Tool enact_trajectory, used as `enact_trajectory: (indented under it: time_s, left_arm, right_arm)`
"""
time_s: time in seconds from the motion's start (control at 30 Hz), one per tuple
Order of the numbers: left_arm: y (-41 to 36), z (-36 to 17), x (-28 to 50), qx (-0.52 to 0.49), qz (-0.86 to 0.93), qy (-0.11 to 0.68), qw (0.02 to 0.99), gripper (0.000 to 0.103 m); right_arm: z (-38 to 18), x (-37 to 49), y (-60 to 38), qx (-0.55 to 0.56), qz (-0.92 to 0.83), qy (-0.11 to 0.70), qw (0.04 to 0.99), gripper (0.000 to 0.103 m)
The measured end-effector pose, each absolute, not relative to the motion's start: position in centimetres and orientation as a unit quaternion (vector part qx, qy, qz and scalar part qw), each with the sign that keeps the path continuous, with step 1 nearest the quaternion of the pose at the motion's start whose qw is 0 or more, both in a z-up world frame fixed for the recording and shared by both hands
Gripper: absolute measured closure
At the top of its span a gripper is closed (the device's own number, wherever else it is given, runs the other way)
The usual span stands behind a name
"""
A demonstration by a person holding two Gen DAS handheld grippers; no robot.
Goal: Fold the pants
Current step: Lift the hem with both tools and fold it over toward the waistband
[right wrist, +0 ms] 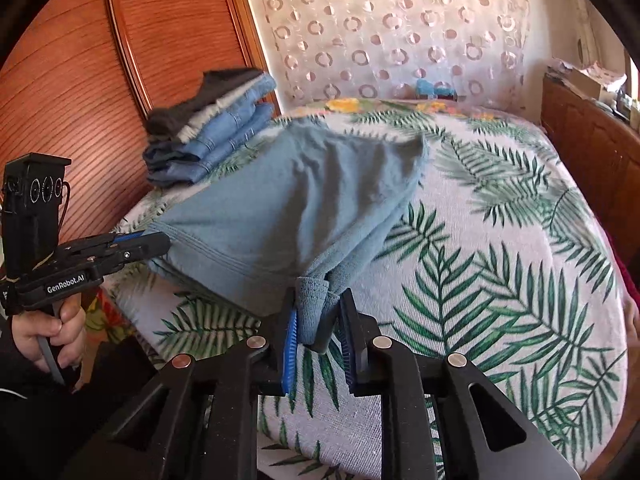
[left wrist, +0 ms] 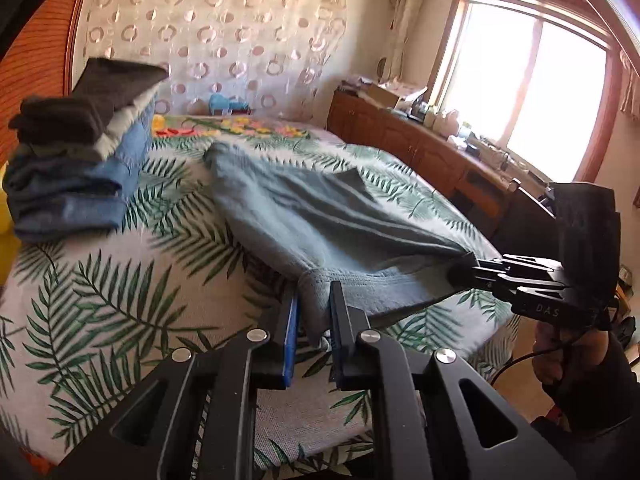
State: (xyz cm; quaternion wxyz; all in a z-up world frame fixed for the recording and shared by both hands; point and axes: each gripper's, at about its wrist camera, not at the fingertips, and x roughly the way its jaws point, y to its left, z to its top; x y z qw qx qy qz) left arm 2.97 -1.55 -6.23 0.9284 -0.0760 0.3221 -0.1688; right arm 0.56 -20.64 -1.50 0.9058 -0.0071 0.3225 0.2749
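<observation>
Blue pants (left wrist: 304, 216) pinched between both tilted hand-held grippers.

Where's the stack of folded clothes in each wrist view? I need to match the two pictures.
Left wrist view: stack of folded clothes sits at the left edge, on the bed's far left corner, left of the blue-grey pants.
Right wrist view: the stack is upper left of centre, against the wooden panel.
Shared landmark: the curtain with the ring pattern.

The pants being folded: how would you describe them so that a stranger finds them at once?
Look at the bed with the palm-leaf sheet. At its near edge lie light blue-grey pants, their waistband pinched between the fingers of the left gripper and the right gripper. Unlike the stack of folded clothes behind them, they are spread out.
</observation>
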Motion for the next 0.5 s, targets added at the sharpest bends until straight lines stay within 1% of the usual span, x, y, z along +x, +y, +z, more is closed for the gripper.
enact_trajectory:
  time_s: [0.3,0.5]
  left_arm:
    - [-1.9,-2.8,1.5,-0.069,-0.184,0.281,0.939,0.088]
    - [-1.6,-1.9,1.0,-0.063,-0.186,0.267,0.944,0.088]
  right_arm:
    - [1.9,-1.4,-22.5,-0.003,0.288,0.284,0.914,0.084]
    - [3.1,-2.7,-22.8,-0.007,0.29,0.267,0.919,0.084]
